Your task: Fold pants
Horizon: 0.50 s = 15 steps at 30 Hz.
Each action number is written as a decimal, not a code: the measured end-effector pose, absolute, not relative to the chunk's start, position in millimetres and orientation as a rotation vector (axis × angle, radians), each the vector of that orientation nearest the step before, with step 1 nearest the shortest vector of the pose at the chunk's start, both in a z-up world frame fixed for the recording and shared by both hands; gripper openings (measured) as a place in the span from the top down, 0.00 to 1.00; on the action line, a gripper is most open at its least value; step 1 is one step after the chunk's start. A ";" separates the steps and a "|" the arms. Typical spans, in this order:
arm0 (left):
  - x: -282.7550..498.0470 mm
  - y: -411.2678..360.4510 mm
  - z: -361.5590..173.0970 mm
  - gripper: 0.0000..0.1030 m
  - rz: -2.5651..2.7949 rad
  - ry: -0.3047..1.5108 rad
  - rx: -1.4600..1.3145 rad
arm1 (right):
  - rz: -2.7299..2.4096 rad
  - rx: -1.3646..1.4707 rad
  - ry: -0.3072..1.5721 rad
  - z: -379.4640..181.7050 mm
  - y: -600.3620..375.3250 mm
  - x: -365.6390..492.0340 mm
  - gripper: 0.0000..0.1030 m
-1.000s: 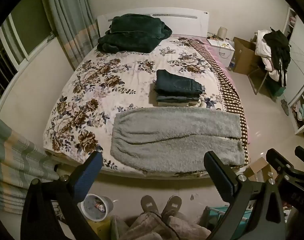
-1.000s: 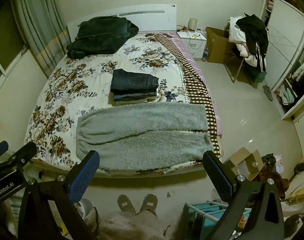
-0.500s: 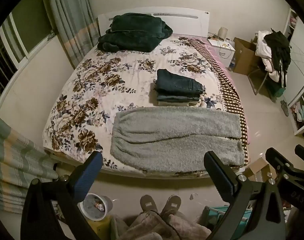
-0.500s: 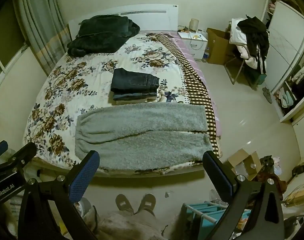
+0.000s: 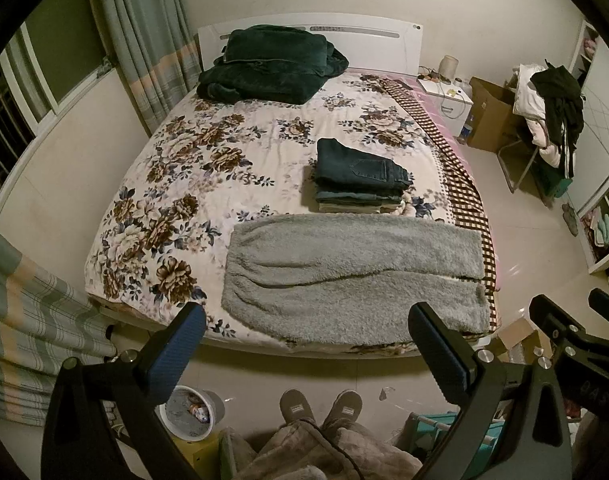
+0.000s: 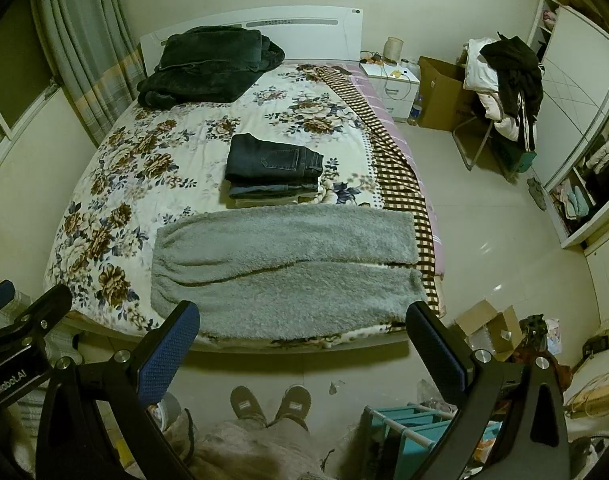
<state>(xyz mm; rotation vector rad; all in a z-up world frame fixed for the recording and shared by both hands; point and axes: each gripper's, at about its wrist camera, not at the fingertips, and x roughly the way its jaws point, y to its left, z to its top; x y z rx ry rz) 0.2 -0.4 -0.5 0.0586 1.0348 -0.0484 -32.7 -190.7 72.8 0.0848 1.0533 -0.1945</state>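
Home bedroom. Double bed with floral-print cover [image 5: 176,184] and white headboard [image 5: 388,44], dark green plush blanket [image 5: 264,68] heaped at its head. White bedside cabinet [image 6: 396,80] beside it. Grey-green striped curtains [image 5: 144,32] at window. Chair piled with black and white clothes [image 6: 504,76]. Open white wardrobe [image 6: 584,184] with folded garments. Brown cardboard box [image 6: 440,88] on tiled floor.

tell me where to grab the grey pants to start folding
The grey pants lie flat across the bed's near edge, waistband left, cuffs right. Likely best: left gripper on the near waistband corner, right gripper on the near cuff, both from the foot side, since that leg lies closest and folds over the far one.
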 end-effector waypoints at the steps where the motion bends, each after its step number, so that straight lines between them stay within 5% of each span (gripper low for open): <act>1: 0.1 0.2 -0.2 0.00 -0.048 1.034 0.057 | -0.195 0.085 1.054 72.6 -190.9 -32.9 0.00; 15: 0.0 0.0 -0.3 0.00 -0.051 1.037 0.053 | -0.192 0.082 1.063 68.0 -183.4 -30.2 0.00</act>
